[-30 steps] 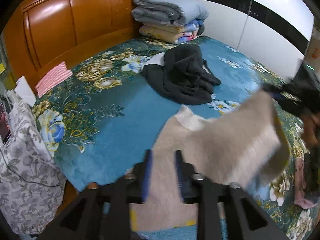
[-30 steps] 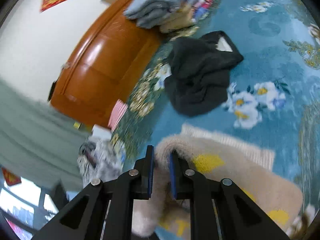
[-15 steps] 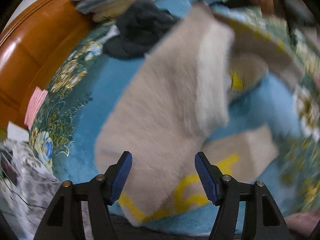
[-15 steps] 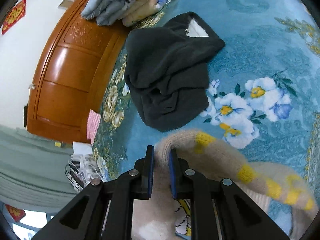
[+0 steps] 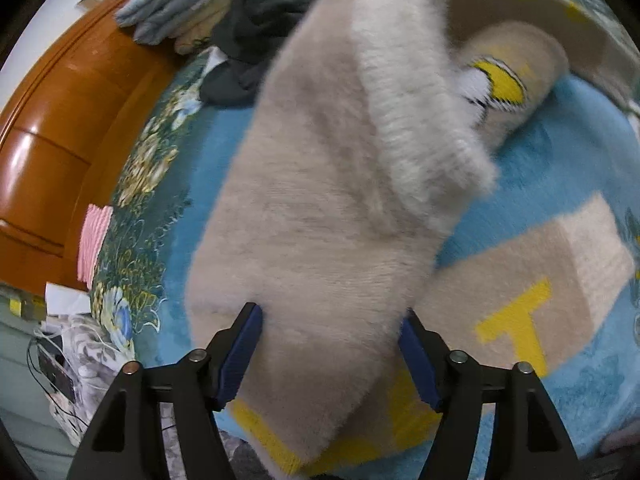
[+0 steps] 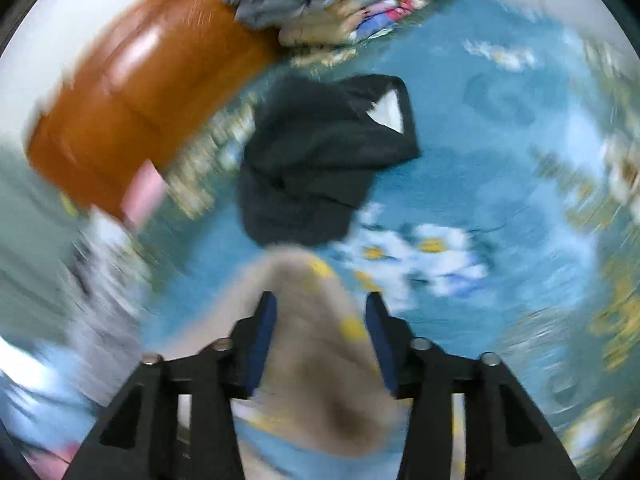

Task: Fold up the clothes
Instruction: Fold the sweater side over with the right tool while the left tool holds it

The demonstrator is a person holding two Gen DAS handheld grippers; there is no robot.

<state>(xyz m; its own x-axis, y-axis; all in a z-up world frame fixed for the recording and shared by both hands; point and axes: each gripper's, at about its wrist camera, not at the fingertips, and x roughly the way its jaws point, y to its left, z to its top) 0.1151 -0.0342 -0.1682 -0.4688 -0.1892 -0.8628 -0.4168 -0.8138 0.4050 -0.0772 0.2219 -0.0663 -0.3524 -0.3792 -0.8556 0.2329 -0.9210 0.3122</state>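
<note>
A fuzzy beige sweater [image 5: 320, 208] with yellow markings fills the left wrist view, draped over the blue bed. My left gripper [image 5: 332, 344] is open, and the beige cloth lies loose between its blue pads. The right wrist view is blurred by motion. There my right gripper [image 6: 322, 340] is also open, and a beige fold [image 6: 316, 320] with yellow spots passes between its fingers. A dark garment [image 6: 324, 156] lies crumpled farther up the bed, also visible as the dark garment [image 5: 256, 40] in the left wrist view.
The blue floral bedspread [image 5: 540, 168] covers the bed. A wooden headboard [image 5: 60, 128] stands at the left, with folded blankets [image 5: 172, 4] stacked beside it. A pink item [image 5: 94, 240] lies at the bed's edge. Clutter and cables [image 5: 68, 368] sit below the bedside.
Both grippers went from shut on the beige sweater to open: the left opened half a second ago, the right just now. The sweater has dropped onto the bed.
</note>
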